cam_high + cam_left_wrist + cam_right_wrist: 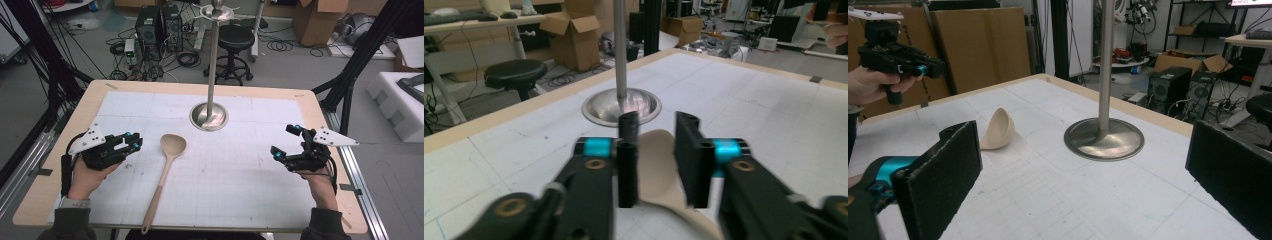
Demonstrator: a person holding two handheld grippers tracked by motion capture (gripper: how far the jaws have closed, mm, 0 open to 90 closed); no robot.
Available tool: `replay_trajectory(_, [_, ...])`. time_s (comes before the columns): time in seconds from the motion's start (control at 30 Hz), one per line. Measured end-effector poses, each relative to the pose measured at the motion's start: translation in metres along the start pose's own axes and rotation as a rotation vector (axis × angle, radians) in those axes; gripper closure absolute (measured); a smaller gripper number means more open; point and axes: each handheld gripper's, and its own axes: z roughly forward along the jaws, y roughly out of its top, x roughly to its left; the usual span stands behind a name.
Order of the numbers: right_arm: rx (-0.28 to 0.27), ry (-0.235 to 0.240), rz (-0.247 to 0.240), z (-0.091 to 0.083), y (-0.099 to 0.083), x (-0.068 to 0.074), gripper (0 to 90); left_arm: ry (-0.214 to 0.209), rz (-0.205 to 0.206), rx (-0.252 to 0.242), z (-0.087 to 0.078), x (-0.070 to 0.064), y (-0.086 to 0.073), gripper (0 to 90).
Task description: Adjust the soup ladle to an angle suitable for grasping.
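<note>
We see wooden spoon flat on table, bowl at far end, handle running toward near edge, slightly left of centre. Left gripper just left of spoon bowl, jaws at narrow gap, nothing clamped; in left gripper view, spoon bowl sits in line with that gap, beyond the jaws. Right gripper well apart at right side, jaws spread wide, holding nothing. Metal stand with upright pole rises at far centre, beyond spoon. 2 hands grip tools from near edge.
</note>
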Motion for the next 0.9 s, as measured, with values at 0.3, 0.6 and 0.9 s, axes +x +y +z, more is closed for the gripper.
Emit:
replay_trajectory(0.3, [0.01,0.001,-0.001,0.001,-0.001,0.0,0.4,-0.028,-0.019,0.038,0.008,-0.002,-0.006,89.7])
replay_trajectory(0.6, [0.018,0.005,0.001,0.003,-0.003,0.0,0.4,-0.083,-0.004,0.095,0.024,-0.01,-0.011,89.8])
replay_trajectory(0.9, [0.029,0.006,0.001,0.005,-0.004,0.001,0.4,-0.116,0.0,0.176,0.048,-0.021,-0.017,89.9])
